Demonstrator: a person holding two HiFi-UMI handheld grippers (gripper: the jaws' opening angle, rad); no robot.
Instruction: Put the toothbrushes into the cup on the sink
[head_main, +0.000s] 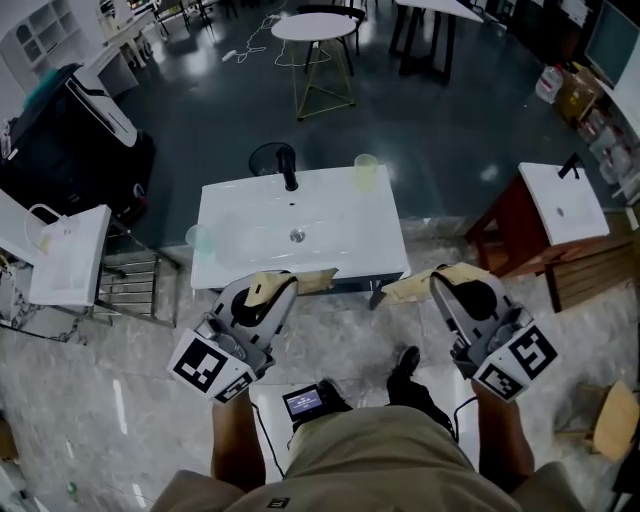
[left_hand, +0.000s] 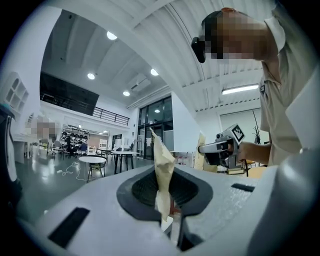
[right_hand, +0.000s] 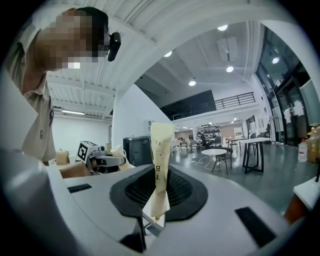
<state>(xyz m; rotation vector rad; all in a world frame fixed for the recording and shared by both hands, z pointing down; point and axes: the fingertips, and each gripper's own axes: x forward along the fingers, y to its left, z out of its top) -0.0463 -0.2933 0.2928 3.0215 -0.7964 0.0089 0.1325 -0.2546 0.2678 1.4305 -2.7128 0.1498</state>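
Each paper-wrapped toothbrush, one (left_hand: 163, 167) in the left gripper (head_main: 283, 285) and one (right_hand: 159, 165) in the right gripper (head_main: 440, 282), is pinched between clenched jaws. It pokes out past their tips, probably so the free end can drop into the cup (head_main: 366, 172). Only the head view shows that cup on the sink (head_main: 250, 205), well ahead of both jaws, while the gripper views show the grips close up.

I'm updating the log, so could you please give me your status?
Left claw, right claw each shut on a wrapped toothbrush. Cup by faucet on sink. Path looks clear.
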